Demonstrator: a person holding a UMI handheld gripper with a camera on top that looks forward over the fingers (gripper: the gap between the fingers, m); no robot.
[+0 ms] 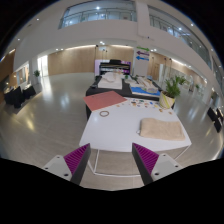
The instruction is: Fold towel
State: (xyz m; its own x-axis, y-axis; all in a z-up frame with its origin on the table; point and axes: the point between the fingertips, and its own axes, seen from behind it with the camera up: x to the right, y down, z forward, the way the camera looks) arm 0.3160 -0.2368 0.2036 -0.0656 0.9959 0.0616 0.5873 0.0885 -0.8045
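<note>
A beige towel (161, 128) lies folded flat on a white table (125, 125), on its right part, well beyond my fingers. My gripper (112, 160) is open and empty, its two purple pads (77, 157) spread wide over the floor just short of the table's near edge. Nothing stands between the fingers.
A pink sheet (103, 100) lies at the table's far left and a roll of tape (105, 114) sits near it. Papers (143, 98) lie at the far end. A potted plant (173, 92) stands to the right. Desks and chairs stand further back in a large hall.
</note>
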